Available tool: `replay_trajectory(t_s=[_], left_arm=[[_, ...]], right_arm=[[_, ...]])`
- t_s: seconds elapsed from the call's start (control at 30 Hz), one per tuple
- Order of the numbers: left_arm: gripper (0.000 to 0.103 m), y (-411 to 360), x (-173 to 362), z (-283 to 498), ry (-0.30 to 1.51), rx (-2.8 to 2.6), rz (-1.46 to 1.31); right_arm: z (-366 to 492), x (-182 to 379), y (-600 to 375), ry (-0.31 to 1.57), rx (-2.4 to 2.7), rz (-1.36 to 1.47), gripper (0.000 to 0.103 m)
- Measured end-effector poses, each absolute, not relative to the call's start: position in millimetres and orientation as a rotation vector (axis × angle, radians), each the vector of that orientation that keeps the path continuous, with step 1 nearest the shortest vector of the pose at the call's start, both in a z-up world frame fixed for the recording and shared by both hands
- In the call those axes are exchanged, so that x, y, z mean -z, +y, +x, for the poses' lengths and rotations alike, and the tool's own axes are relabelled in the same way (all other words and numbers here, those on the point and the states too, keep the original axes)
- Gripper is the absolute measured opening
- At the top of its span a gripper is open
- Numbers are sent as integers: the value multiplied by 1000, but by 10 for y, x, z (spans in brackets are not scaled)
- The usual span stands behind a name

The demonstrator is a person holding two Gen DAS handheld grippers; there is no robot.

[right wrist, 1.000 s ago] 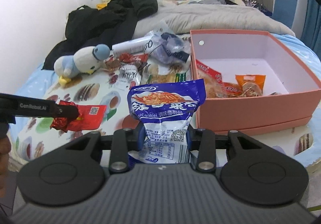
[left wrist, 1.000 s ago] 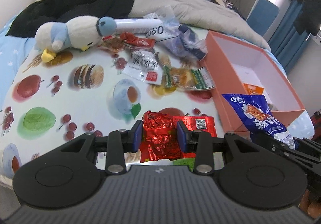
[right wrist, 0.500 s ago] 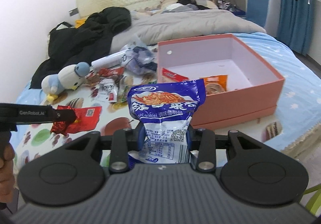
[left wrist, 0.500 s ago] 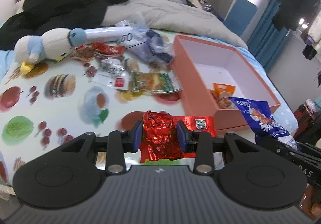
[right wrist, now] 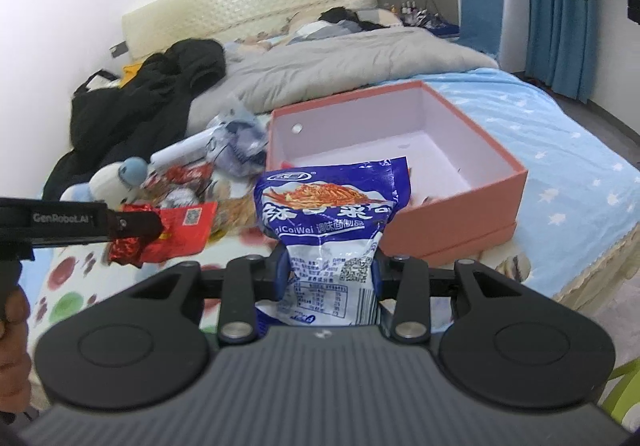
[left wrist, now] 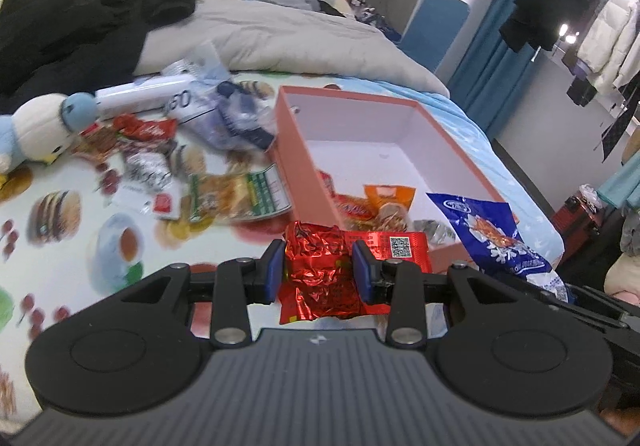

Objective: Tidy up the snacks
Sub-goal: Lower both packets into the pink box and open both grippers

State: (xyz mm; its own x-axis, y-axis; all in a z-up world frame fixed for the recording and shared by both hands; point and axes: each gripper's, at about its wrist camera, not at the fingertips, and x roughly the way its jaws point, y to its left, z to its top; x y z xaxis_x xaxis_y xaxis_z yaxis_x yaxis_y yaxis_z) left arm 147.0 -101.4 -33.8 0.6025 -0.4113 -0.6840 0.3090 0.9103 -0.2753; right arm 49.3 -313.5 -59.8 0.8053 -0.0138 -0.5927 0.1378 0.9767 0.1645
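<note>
- Red foil packet [left wrist: 320,274] sits clamped in the left tool [left wrist: 319,272].
- Blue noodle bag [right wrist: 334,214] sits clamped in the right tool [right wrist: 330,266].
- Pink box [right wrist: 472,214] rests on the bed [right wrist: 560,150], near its right edge.

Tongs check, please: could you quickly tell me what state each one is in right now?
Left tongs: closed on the red foil snack packet.
Right tongs: closed on the blue snack bag.
</note>
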Motion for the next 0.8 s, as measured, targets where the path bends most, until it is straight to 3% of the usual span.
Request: replay_trajectory(t_s=[0.8], left_arm=[[42, -2121, 870, 3172, 912, 518, -63]], right_arm=[[1923, 966, -3895, 670, 129, 228, 41]])
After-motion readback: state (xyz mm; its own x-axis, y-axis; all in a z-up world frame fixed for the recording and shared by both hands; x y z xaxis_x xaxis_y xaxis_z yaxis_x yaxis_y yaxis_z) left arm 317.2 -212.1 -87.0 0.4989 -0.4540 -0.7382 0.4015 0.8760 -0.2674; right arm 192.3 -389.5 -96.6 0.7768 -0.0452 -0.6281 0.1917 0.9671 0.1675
